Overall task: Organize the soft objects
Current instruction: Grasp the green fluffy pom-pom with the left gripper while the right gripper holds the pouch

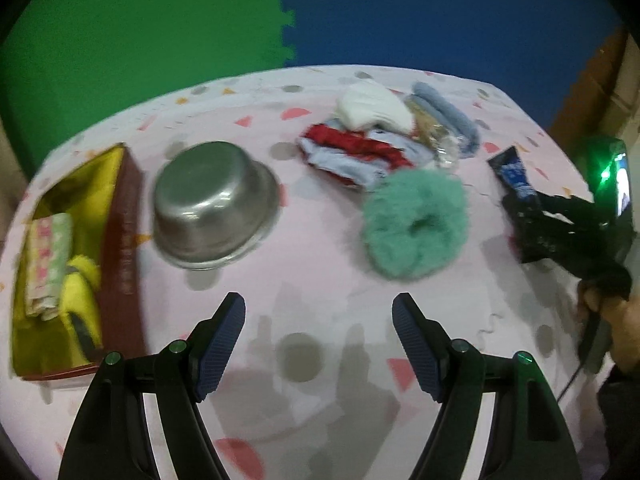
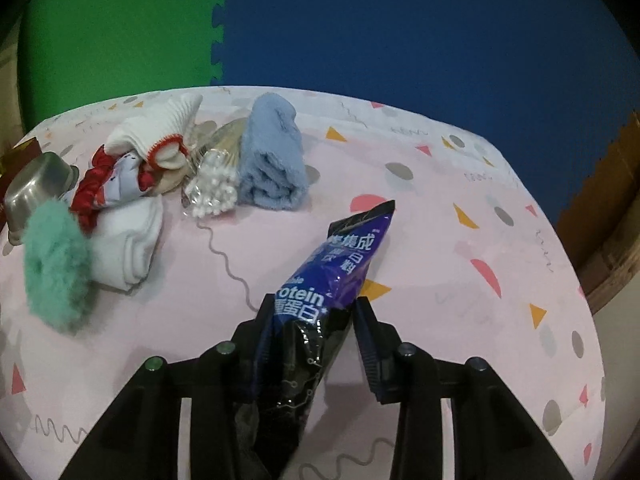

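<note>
— How many things are on that pink tablecloth (image 1: 328, 280)?

— Taking the steel bowl (image 1: 214, 204) as the mark: one bowl, upside down. Just beside it, on the side away from the pile, is one red box (image 1: 122, 248) with a yellow lining, holding a folded patterned cloth (image 1: 48, 256) and something yellow (image 1: 82, 280). On its other side lies one green fluffy scrunchie (image 1: 416, 224). Beyond that is the pile: one red scrunchie (image 2: 90, 192), white socks (image 2: 132, 240) whose number I cannot tell, one bag of cotton swabs (image 2: 212, 188), and one rolled blue towel (image 2: 272, 160).

— And the grippers?

— Two. The left gripper (image 1: 319, 344) hangs wide and empty over bare cloth, nearer than the bowl. The right gripper (image 2: 312, 332), far across from the bowl, has one dark protein packet (image 2: 340, 268) between its fingers; the left pad presses it, and the right pad is just at its edge.
</note>
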